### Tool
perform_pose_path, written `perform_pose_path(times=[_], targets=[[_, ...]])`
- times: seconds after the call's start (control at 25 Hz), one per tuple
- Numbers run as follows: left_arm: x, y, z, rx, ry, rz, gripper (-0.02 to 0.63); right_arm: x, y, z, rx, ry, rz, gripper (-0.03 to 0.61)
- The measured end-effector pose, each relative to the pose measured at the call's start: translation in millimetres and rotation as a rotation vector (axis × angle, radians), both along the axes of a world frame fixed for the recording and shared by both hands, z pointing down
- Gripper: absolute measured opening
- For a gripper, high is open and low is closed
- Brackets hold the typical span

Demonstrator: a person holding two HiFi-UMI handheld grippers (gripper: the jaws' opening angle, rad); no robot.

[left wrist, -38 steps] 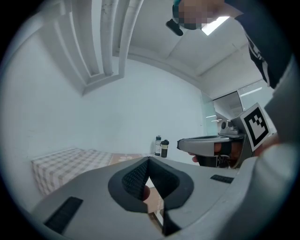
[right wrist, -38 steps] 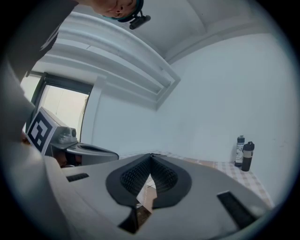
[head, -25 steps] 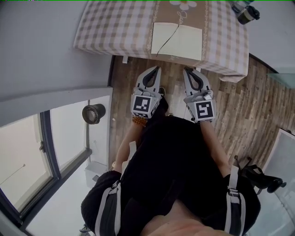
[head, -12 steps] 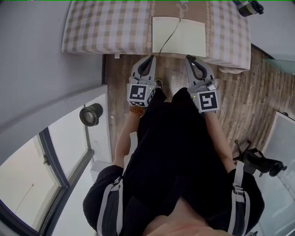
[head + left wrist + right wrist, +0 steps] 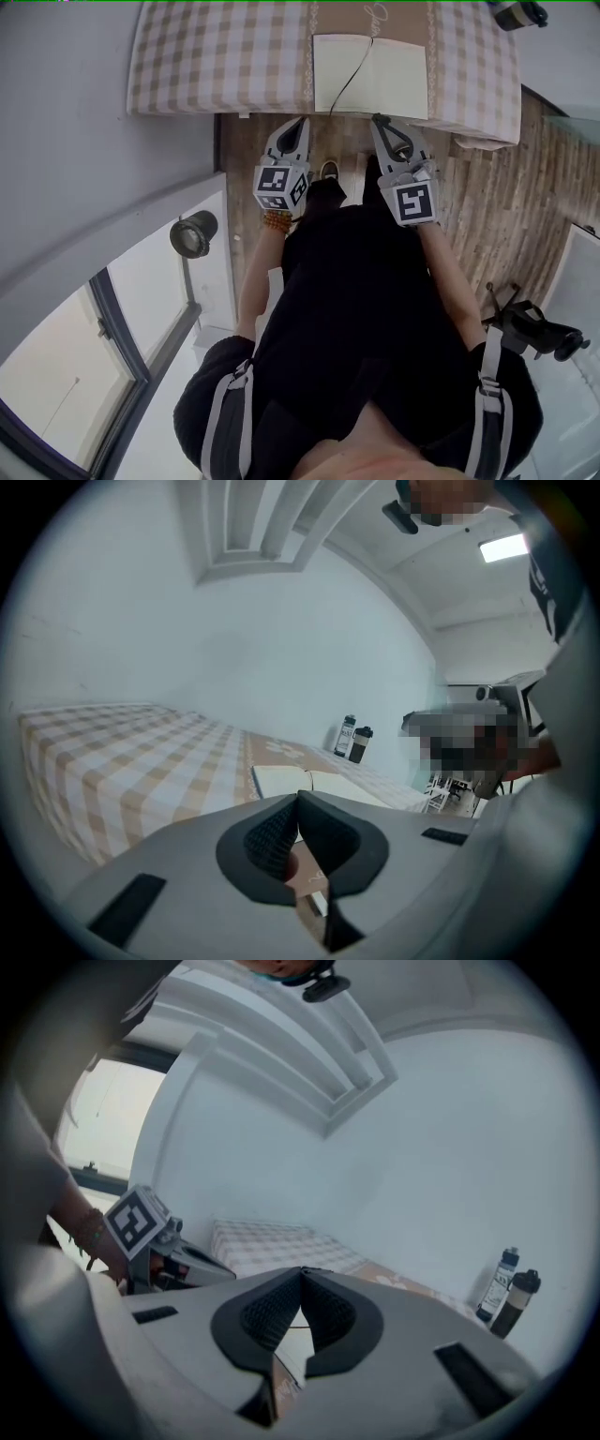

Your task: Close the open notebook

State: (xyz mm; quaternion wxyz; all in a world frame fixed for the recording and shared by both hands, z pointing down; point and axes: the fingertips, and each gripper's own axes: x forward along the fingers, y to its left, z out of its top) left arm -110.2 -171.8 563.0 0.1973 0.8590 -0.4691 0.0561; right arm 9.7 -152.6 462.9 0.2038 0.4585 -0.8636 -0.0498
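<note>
The open notebook point(image 5: 370, 75) lies flat on the checked tablecloth point(image 5: 216, 56), cream pages up, with a thin dark ribbon across its left page. It also shows low beyond the jaws in the left gripper view, notebook point(image 5: 281, 780). My left gripper point(image 5: 300, 122) hangs just short of the table's near edge, below the notebook's left corner, jaws shut and empty. The right gripper point(image 5: 378, 119) is level with it below the right page, shut with nothing between the pads. In their own views the left gripper point(image 5: 298, 796) and the right gripper point(image 5: 302, 1269) both show their tips meeting.
Two bottles point(image 5: 354, 738) stand at the table's far right corner, also seen as bottles point(image 5: 511, 1302). A round dark lamp-like object point(image 5: 192, 234) sits by the window at left. Wooden floor point(image 5: 487, 206) runs under the table; a black stand point(image 5: 534, 333) is at right.
Both grippers have moved forward toward the table's near edge and sit closer to the notebook. Their jaws have stayed shut. The notebook has not moved on the cloth.
</note>
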Motion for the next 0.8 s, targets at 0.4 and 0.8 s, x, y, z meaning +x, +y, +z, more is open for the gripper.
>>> perform_pose_path(times=[0.4,0.8], targets=[[-7.1,-3.4,-12.6,0.028,0.029,-0.070,0.005,-44.9,-17.7,105.2,0.056,0.459,-0.252,0.100],[-20.9,5.9,-17.1,0.042,0.033,-0.065,0.005,-52.4,-21.8,164.2,0.119,0.736,-0.351,0.160]])
